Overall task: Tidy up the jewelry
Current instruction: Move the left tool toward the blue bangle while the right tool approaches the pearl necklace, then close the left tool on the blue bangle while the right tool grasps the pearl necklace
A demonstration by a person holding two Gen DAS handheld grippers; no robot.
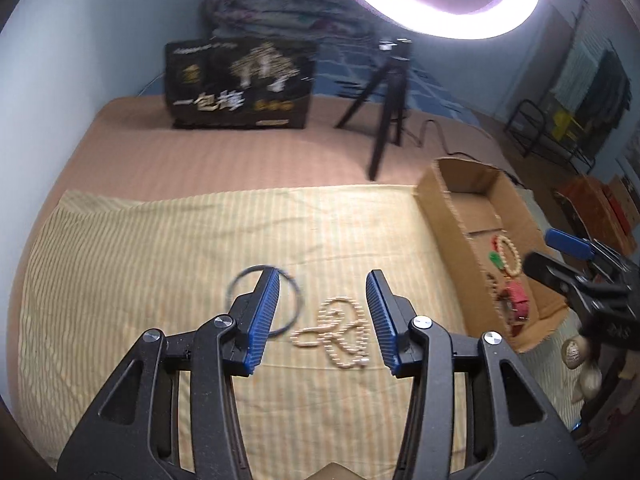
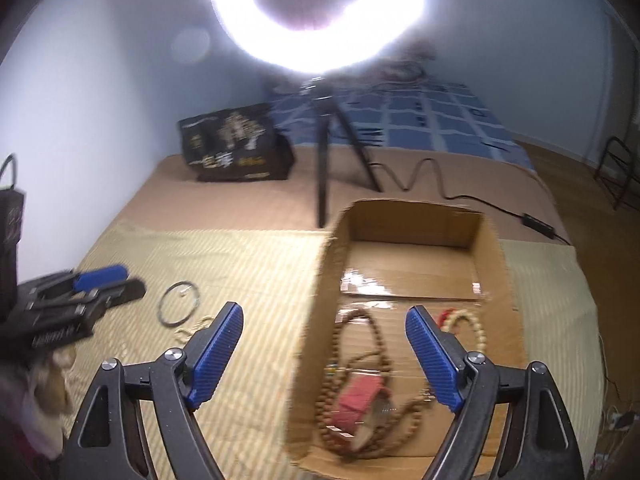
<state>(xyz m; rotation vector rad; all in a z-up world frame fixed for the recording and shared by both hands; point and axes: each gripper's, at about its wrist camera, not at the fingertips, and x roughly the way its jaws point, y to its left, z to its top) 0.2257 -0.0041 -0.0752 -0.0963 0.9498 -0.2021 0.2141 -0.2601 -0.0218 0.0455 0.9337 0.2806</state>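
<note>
Pearl necklace [image 1: 338,332] lies coiled on the striped yellow cloth [image 1: 160,248], near centre, seen between the left gripper's [image 1: 324,316] blue pads but below them, not touched. Dark ring bangle [image 1: 262,300] lies flat just left of the necklace, partly behind the left pad. Left gripper hangs over both, jaws parted, nothing clamped. To the right, a cardboard box [image 2: 404,216] sits on the cloth, open-topped; its near half holds a brown bead string [image 2: 356,360], a red piece [image 2: 360,400] on top of the beads, and a cream bead bracelet [image 2: 468,324] at the right; a green bit [image 1: 495,258] shows beside the bracelet in the left view. Far half of the box bare. Right gripper [image 2: 324,356] hovers above the box's near left wall, jaws spread wide, empty. Far side: black tripod [image 2: 324,152] standing on the tan sheet [image 2: 240,200], lit ring light [image 2: 316,12] above it, black printed bag [image 2: 236,144] at far left, cable [image 2: 424,176] trailing right. Blue checked bedding [image 2: 420,116] beyond. Both views motion-blurred.
</note>
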